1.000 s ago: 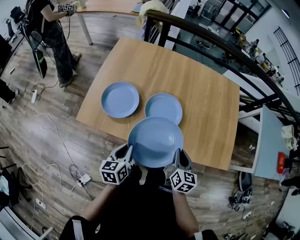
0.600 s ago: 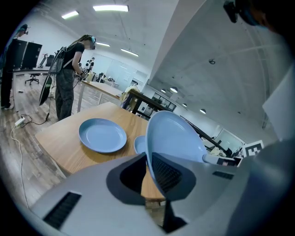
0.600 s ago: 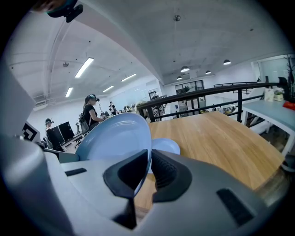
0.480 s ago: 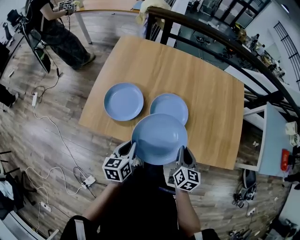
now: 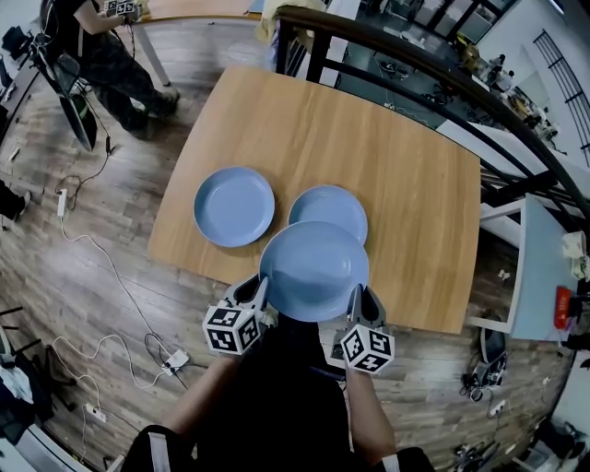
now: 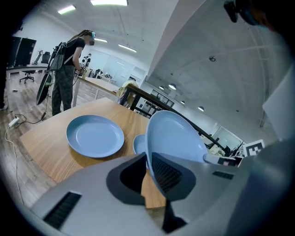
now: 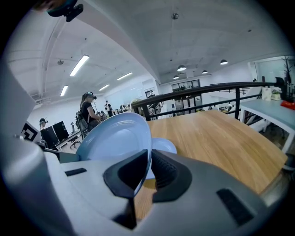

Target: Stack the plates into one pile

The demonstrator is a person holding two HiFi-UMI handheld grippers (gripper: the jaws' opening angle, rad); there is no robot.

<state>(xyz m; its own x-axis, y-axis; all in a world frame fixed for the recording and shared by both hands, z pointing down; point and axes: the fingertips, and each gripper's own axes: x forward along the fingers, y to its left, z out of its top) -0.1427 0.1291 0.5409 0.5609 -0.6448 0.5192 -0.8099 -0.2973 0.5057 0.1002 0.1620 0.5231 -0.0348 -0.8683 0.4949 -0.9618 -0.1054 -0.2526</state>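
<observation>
Shows a light wooden table (image 5: 369, 138) at centre of the head view, on a plank floor (image 5: 55, 304). Upper left: a standing person (image 5: 101, 55) in dark clothes beside a second wooden desk (image 5: 198, 11). Upper right: a black railing (image 5: 415, 69) running diagonally. Lower left: a white cable (image 5: 111, 270) trailing towards a power strip (image 5: 171, 356). Right edge: a pale side table (image 5: 530, 267) bearing something red (image 5: 563, 307).

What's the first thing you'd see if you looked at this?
A big blue plate held in the air, pinched at its rim by the left gripper and the right gripper. Beyond it two more blue plates lie on the wooden table: the left plate in full view, the middle plate partly hidden by the held one.
</observation>
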